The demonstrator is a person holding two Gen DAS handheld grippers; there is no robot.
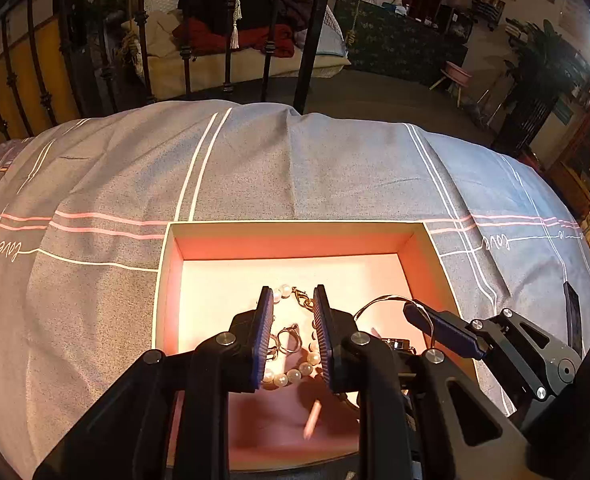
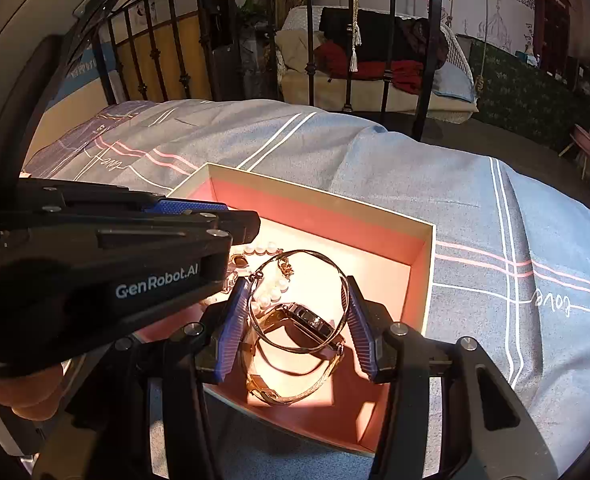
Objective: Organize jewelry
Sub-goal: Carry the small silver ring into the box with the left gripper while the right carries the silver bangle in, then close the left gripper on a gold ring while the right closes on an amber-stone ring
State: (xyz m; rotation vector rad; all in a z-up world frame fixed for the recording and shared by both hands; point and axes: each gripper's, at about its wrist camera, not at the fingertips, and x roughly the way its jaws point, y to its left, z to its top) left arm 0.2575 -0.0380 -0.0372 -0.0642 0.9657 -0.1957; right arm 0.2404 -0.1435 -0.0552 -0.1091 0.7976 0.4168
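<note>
An open pink-lined box lies on the grey bedspread. Inside it are a pearl bracelet, small hoop earrings, a gold bangle and a gold watch. My left gripper hangs open over the pearls and earrings, touching nothing that I can see. My right gripper is open with the bangle standing between its pads, apparently resting against them, over the watch. The right gripper also shows in the left wrist view, the left one in the right wrist view.
The bedspread spreads all round the box. A black metal bed rail stands behind it. Beyond are a couch with clothes and a pink stool.
</note>
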